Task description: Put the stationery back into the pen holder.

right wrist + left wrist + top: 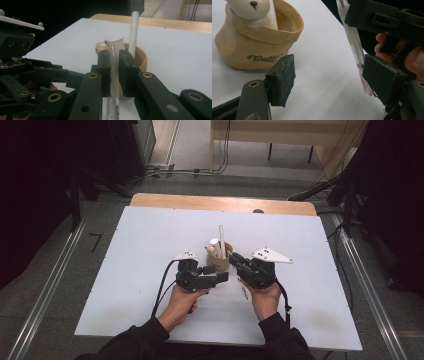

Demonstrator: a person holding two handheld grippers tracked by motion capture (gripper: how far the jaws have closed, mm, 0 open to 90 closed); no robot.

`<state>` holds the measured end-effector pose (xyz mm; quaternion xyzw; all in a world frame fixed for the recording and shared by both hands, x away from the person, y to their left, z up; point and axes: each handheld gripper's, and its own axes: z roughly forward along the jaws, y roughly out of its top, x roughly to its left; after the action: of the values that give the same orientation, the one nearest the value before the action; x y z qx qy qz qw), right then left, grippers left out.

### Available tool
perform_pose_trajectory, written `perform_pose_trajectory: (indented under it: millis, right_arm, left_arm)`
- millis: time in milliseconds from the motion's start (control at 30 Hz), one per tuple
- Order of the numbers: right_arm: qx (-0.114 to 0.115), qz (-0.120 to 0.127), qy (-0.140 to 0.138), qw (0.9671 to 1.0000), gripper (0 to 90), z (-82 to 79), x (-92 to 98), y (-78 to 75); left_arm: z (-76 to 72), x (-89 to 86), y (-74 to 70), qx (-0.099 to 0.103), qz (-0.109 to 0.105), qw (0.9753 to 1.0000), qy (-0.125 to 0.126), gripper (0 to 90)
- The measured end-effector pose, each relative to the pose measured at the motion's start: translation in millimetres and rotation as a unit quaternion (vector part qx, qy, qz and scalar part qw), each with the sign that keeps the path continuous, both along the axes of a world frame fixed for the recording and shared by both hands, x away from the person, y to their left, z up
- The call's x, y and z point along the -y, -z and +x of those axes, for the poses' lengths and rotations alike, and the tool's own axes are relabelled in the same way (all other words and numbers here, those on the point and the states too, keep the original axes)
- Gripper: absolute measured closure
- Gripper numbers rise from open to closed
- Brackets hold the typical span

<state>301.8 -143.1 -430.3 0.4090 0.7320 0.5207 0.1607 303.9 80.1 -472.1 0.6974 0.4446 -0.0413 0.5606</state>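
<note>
right hand-held gripper [114, 72] fills the lower centre of its own view, jaws clamped on a clear pen [114, 75] that stands up btwn the pads, barrel running down past the bottom edge. just behind, centre frame, sits the tan holder [140, 56] w/ a small bear figure [101, 47] on its rim and a white stick [134, 33] upright inside. in the high view the holder [220, 260] is mid-frame on the white counter [150, 250], btwn both grippers.

left hand-held gripper [328, 77] is open, pads well apart, nothing held; same pen [357, 50] crosses the right of its view, holder [259, 37] at upper left.

my guess at the step: pen goes into the holder. to do it well: lift the tip above the rim, keep the pen near upright, come down on the free side away from bear and stick, release only once the tip is inside. left could steady the holder wall if it tips.
</note>
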Motion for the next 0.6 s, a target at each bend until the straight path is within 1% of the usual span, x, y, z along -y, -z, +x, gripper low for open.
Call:
perform_pose_trajectory:
  millis: [100,233,367,500,600]
  right_arm:
    - [0.001,-0.001,-0.003,1.0,78.6,0.0,-1.6,0.3]
    - [0.001,0.0,-0.007,1.0,78.6,-0.6,-4.4,0.3]
    - [0.001,0.003,-0.01,0.9999,78.6,-1.1,-7.0,-0.3]
    - [0.002,0.003,-0.015,0.9999,78.6,-1.9,-9.7,0.1]
    - [0.003,0.005,-0.017,0.9998,78.6,-2.6,-10.3,-0.3]
  left_arm:
    - [0.9,2.9,-0.4,-0.001,-0.003,1.0,0.005,27.2]
    - [2.3,6.9,-1.7,-0.005,-0.017,0.9998,0.009,30.1]
    - [3.5,10.9,-2.2,-0.009,-0.027,0.9994,0.018,34.0]
    - [5.4,14.5,-1.3,-0.018,-0.042,0.9985,0.03,38.4]
    - [5.8,15.7,0.1,-0.02,-0.042,0.9983,0.034,43.3]
